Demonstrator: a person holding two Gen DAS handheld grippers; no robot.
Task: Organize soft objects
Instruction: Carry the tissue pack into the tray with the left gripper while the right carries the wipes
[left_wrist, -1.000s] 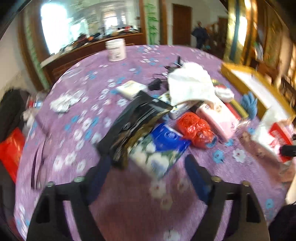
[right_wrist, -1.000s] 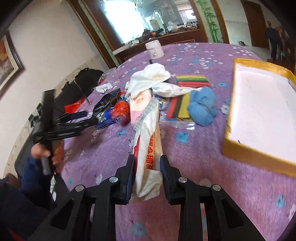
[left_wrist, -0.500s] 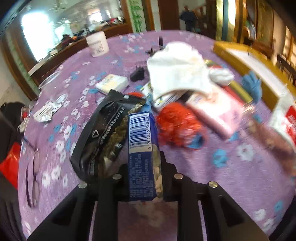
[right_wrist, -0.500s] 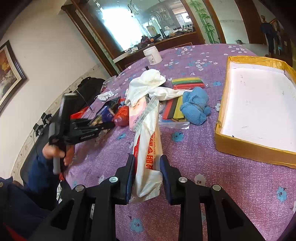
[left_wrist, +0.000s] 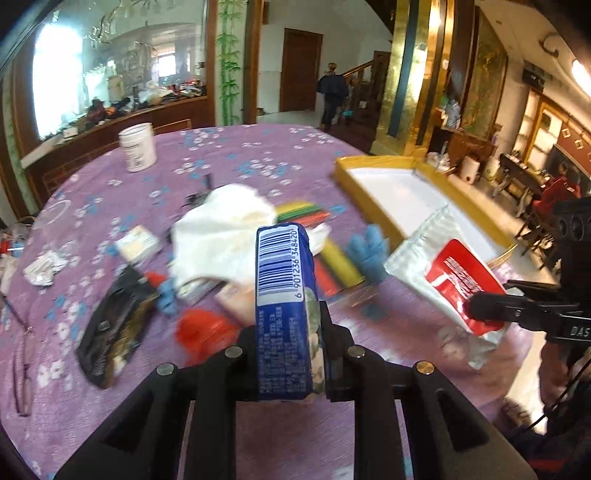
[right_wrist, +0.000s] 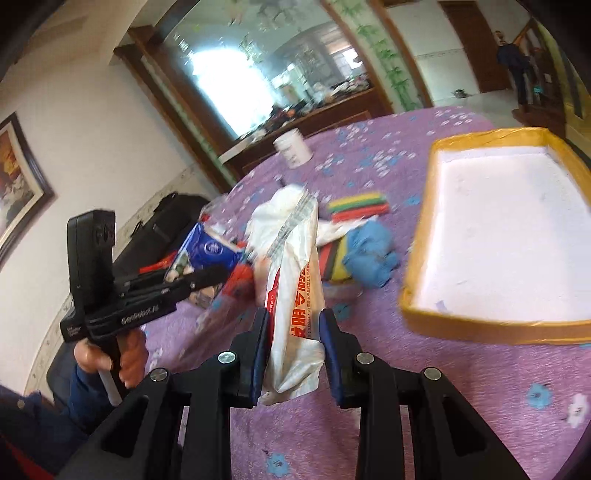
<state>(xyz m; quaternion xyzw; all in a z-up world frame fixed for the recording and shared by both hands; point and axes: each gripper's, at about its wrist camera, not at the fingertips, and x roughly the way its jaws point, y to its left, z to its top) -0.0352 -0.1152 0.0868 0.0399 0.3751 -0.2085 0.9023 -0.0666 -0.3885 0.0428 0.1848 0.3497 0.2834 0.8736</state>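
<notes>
Nearest the left wrist camera, the left claw is pinched on a blue tissue pack, which stands on end between the pads, barcode up, clear of the desk. The pack looks light and squashy: its film wrap appears slick, so a grip across the narrow sides near its lower half, as here, seems the safest hold, firm enough to dent it a little without sliding.

In the right wrist view, the right claw is pressed together on a white bag with red print, held near its bottom end while the long upper part leans away unsupported. It reads as thin, limp plastic with soft contents; the judgement is that it will flop and swing, so a hold nearer its middle would steady it.

Past both claws lies the remaining pile on the purple flowered cloth: a black foil pouch, a red crinkled bundle, a white cloth, striped coloured strips and a blue knitted piece. All look light and yielding.

Further right sits the yellow-rimmed tray, its white floor bare, the likely destination. A white jar stands at the far side.
</notes>
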